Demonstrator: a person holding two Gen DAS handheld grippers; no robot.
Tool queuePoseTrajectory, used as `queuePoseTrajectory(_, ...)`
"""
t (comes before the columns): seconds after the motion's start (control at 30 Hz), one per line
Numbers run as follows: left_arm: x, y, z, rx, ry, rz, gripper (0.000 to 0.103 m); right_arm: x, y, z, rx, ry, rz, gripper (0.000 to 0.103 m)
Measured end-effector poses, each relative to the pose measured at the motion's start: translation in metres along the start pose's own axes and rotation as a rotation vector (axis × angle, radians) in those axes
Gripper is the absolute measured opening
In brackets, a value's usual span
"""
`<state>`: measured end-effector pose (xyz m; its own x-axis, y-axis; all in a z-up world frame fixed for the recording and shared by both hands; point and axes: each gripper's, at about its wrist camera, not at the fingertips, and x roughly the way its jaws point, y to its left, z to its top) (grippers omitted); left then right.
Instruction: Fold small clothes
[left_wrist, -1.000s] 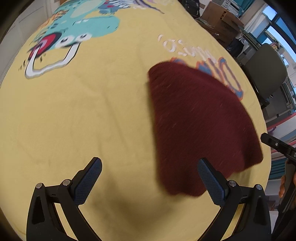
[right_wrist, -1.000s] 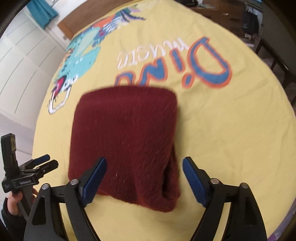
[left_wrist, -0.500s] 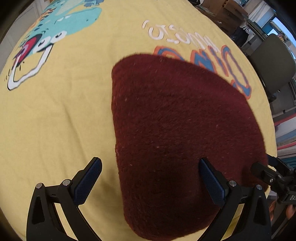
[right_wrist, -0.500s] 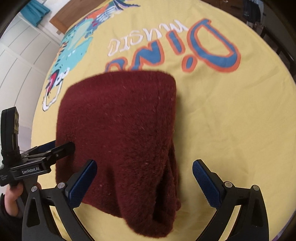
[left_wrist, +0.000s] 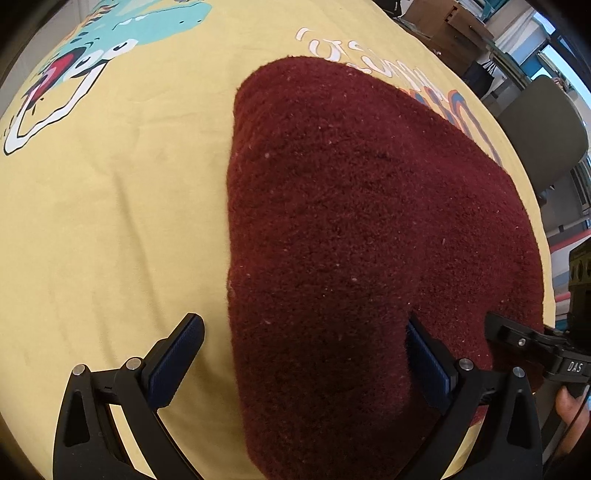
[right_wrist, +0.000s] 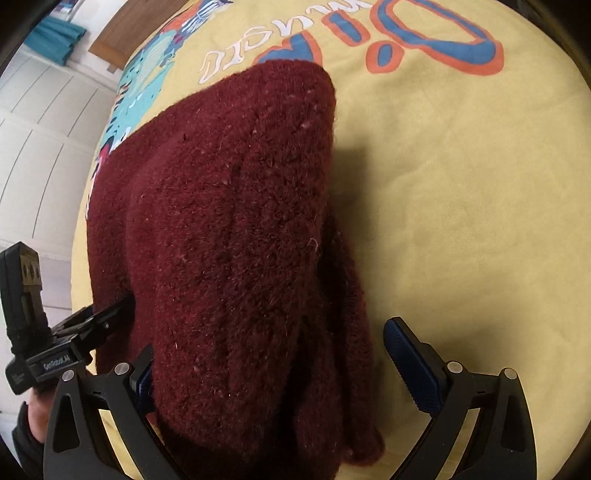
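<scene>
I hold both grippers low over the near edge of the maroon knit garment (left_wrist: 369, 229), which lies folded on the yellow printed cloth (left_wrist: 110, 221) covering the work surface. The garment partly covers the cloth's blue-and-orange lettering (right_wrist: 436, 40).

My left gripper (left_wrist: 306, 354) has its fingers wide apart. They straddle the garment's near left corner: one blue pad (left_wrist: 177, 358) rests over bare cloth, the other (left_wrist: 428, 362) sits against the knit, which bulges up between them. Nothing is clamped.

My right gripper (right_wrist: 288, 365) is likewise spread. Its right pad (right_wrist: 413, 365) stands clear over bare cloth; its left pad is mostly hidden under the overhanging knit. The thick, layered fold on the garment's right side (right_wrist: 343, 295) lies between the fingers.

Judgement: this paired placement at the two near corners prepares a simultaneous pinch, so the near edge can be lifted evenly and carried over for the next fold. The knit looks thick and soft; a shallow pinch may catch only the top layer.
</scene>
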<state>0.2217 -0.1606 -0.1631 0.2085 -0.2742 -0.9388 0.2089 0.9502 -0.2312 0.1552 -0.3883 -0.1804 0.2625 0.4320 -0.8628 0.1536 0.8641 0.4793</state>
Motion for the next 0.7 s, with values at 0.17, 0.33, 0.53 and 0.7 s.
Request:
queuePoseTrajectory(0.17, 0.003, -0.003, -0.002, -0.005, 0.002, -0.076, 0.079, -0.003, 0.008, 0.001, -0.02, -0.006, 0.024, 0.069)
queuePoseTrajectory(0.33, -0.014, -0.011, 0.004, 0.043, -0.008, -0.092, 0.053, -0.019, 0.018, 0.002, -0.039, -0.032, 0.035, 0.045)
queuePoseTrajectory(0.53, -0.059, -0.008, 0.012, 0.089, -0.059, -0.165, 0.048, -0.048, 0.044, -0.002, -0.093, -0.081, 0.036, 0.041)
queuePoseTrajectory(0.7, -0.097, 0.015, 0.017, 0.113, -0.112, -0.149, 0.048, -0.057, 0.087, -0.002, -0.169, -0.097, 0.05, 0.04)
